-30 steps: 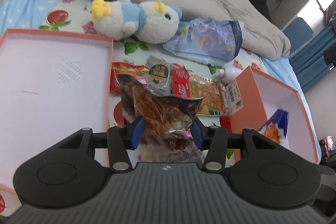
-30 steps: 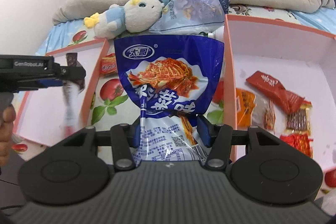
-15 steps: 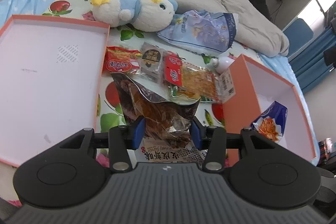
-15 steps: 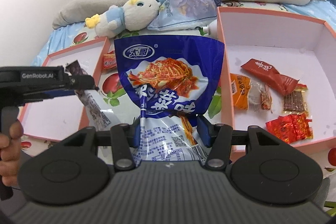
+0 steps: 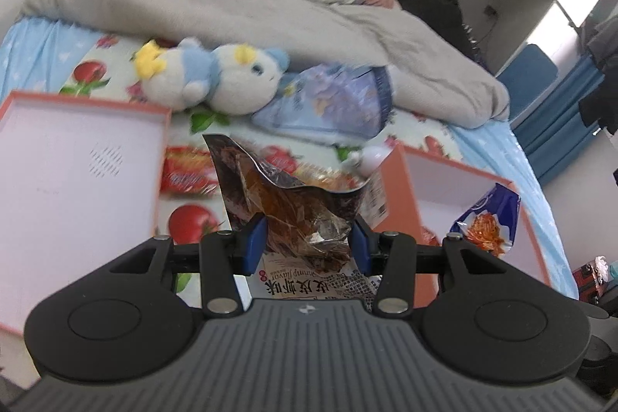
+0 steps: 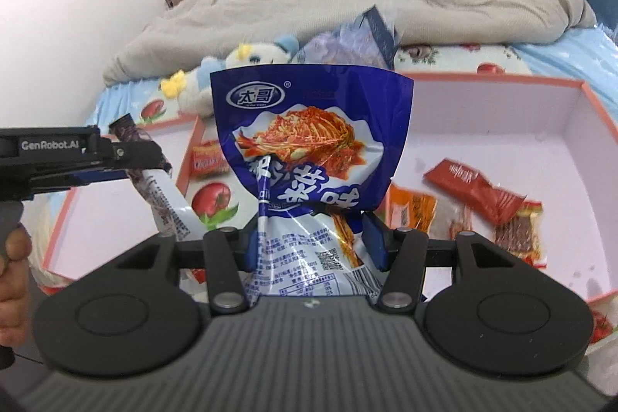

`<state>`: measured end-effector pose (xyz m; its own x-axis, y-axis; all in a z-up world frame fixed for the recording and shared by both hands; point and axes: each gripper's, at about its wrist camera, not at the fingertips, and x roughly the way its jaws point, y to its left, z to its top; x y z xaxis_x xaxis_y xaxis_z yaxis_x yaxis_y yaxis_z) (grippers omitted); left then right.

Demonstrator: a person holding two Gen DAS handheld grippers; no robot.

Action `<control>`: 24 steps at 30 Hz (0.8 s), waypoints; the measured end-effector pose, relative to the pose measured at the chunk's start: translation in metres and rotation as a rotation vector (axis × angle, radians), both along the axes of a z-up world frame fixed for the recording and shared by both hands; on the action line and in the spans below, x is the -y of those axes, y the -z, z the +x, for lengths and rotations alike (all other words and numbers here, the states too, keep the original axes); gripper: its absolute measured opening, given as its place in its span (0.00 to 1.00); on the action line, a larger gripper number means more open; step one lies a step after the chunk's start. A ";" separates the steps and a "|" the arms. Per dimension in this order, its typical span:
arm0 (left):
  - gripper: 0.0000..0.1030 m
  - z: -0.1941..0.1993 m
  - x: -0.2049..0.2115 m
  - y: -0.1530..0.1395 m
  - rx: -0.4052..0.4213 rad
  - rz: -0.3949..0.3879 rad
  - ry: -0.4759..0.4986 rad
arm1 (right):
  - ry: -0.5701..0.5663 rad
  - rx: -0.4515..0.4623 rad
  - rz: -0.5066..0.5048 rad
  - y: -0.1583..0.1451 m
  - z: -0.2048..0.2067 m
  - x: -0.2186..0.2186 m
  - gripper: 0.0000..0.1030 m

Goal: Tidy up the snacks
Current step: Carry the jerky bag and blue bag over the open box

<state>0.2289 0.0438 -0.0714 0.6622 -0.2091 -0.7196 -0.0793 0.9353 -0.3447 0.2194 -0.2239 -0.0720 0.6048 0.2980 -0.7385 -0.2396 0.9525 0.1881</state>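
Both lifted higher — left hand-held gripper (image 5: 305, 246) clamps brown packet (image 5: 286, 203); right (image 6: 314, 238) blue bag (image 6: 313, 149).

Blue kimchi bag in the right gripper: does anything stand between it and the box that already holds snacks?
Nothing visible does. The blue bag, clamped in the right gripper, hangs beside the open box, whose near floor is bare.

Two open boxes sit on a bed: left box (image 5: 77, 157), right box (image 6: 502, 126) holding packets (image 6: 479, 192). More packets (image 5: 185, 172) lie between them. Behind, a plush toy (image 5: 208, 80) lies beside a bag (image 5: 328, 103), before a blanket (image 5: 231, 6).
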 end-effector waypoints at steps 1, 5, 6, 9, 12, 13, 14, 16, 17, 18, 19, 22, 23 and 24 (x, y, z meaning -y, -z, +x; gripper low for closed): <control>0.50 0.003 0.004 -0.005 0.006 0.000 0.009 | 0.006 0.009 0.000 -0.004 0.001 0.003 0.54; 0.50 0.014 0.026 -0.023 0.039 0.010 0.044 | 0.016 0.044 0.004 -0.019 0.004 0.016 0.54; 0.50 0.017 0.032 -0.027 0.046 0.007 0.053 | 0.021 0.050 0.007 -0.022 0.005 0.020 0.54; 0.50 0.024 0.050 -0.038 0.065 0.007 0.076 | 0.039 0.075 0.010 -0.031 0.008 0.032 0.54; 0.50 0.029 0.067 -0.048 0.081 -0.002 0.095 | 0.053 0.099 0.004 -0.037 0.009 0.045 0.54; 0.50 0.032 0.073 -0.051 0.084 -0.008 0.100 | 0.059 0.108 -0.001 -0.039 0.009 0.049 0.54; 0.50 0.034 0.079 -0.053 0.087 -0.009 0.107 | 0.061 0.116 -0.005 -0.040 0.009 0.054 0.54; 0.50 0.041 0.094 -0.056 0.093 -0.005 0.121 | 0.071 0.127 -0.018 -0.041 0.009 0.064 0.54; 0.50 0.044 0.102 -0.057 0.095 -0.003 0.130 | 0.080 0.134 -0.028 -0.040 0.008 0.071 0.54; 0.50 0.048 0.111 -0.057 0.095 -0.004 0.141 | 0.086 0.137 -0.034 -0.040 0.009 0.076 0.54; 0.50 0.052 0.119 -0.056 0.093 -0.006 0.151 | 0.096 0.135 -0.036 -0.039 0.010 0.083 0.54; 0.50 0.064 0.148 -0.048 0.072 0.001 0.189 | 0.121 0.127 -0.023 -0.034 0.013 0.105 0.54; 0.50 0.068 0.158 -0.044 0.062 0.003 0.200 | 0.136 0.124 -0.030 -0.031 0.015 0.113 0.54; 0.50 0.073 0.169 -0.038 0.048 0.006 0.212 | 0.147 0.121 -0.037 -0.027 0.016 0.120 0.54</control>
<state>0.3015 -0.1247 -0.0334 0.6377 -0.3434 -0.6895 0.1358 0.9312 -0.3381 0.2359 -0.3437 -0.0450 0.7252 0.1737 -0.6662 -0.1157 0.9846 0.1307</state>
